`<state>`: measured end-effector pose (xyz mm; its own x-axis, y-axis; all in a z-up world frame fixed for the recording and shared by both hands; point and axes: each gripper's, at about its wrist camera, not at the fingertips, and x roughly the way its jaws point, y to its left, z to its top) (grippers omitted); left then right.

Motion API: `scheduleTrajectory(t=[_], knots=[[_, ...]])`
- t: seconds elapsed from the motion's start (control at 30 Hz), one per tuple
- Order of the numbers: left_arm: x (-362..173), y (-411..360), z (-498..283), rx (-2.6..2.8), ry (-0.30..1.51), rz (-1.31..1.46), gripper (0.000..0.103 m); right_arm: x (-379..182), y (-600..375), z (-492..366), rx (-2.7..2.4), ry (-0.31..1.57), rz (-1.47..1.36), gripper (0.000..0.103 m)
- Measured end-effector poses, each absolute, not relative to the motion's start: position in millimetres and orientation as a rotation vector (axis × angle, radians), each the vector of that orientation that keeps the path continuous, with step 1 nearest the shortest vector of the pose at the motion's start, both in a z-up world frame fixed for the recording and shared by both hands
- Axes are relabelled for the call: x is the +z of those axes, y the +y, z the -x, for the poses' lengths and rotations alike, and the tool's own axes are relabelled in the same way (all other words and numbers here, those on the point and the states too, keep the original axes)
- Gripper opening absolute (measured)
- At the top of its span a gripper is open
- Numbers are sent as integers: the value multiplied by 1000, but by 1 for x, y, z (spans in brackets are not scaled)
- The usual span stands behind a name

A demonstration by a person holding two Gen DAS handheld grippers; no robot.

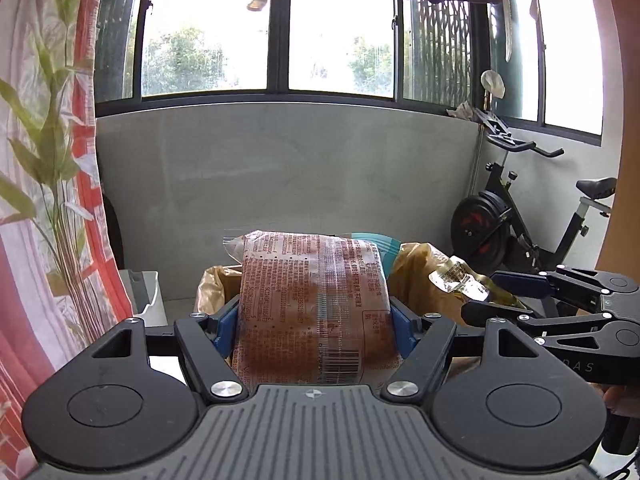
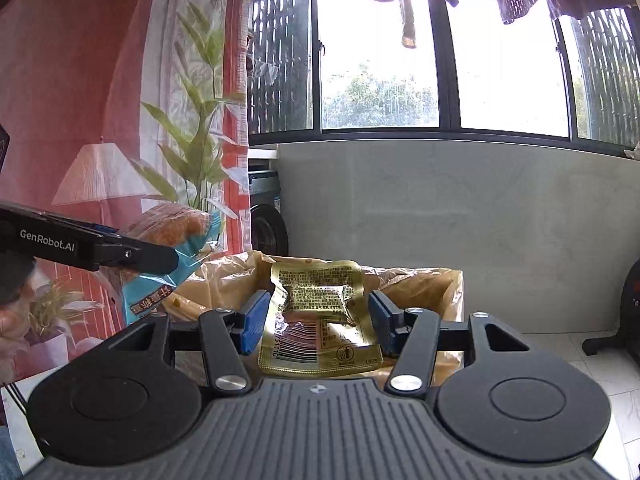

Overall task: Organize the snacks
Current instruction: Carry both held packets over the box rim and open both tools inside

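My left gripper [image 1: 314, 320] is shut on a brown bread packet [image 1: 316, 304] with printed text and a teal end, held upright over a box lined with a yellow bag [image 1: 424, 280]. The packet also shows at the left of the right wrist view [image 2: 172, 256]. My right gripper [image 2: 316, 316] is shut on a gold foil snack packet [image 2: 320, 320], held just above the same yellow-lined box [image 2: 420, 280]. The right gripper and its gold packet [image 1: 464, 280] show at the right of the left wrist view. Both grippers hover side by side over the box.
A grey half wall [image 1: 280, 176] under large windows lies behind the box. An exercise bike [image 1: 520, 224] stands at the right. A red and white printed curtain [image 1: 48, 160] hangs at the left. A white bin [image 1: 148, 292] sits by the curtain. Laundry hangs overhead.
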<state>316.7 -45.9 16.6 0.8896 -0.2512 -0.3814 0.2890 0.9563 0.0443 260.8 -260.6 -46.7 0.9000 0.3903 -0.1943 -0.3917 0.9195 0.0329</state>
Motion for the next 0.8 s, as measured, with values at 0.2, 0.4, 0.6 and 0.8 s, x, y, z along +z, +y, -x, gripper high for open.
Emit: scheduleTrajectory(t=[0.2,0.4,0.6,0.8], knots=[[14,-64,-382,-193,504,-132,75,-41,-251,-325,361,319,27,56],[1,-72,-408,-158,586,-167,75,-54,-251,-356,323,414,27,56],[-11,-71,-415,-165,607,-190,75,-60,-246,-357,326,441,51,57],[-15,-71,-415,-157,621,-202,75,-63,-245,-359,315,465,48,59]])
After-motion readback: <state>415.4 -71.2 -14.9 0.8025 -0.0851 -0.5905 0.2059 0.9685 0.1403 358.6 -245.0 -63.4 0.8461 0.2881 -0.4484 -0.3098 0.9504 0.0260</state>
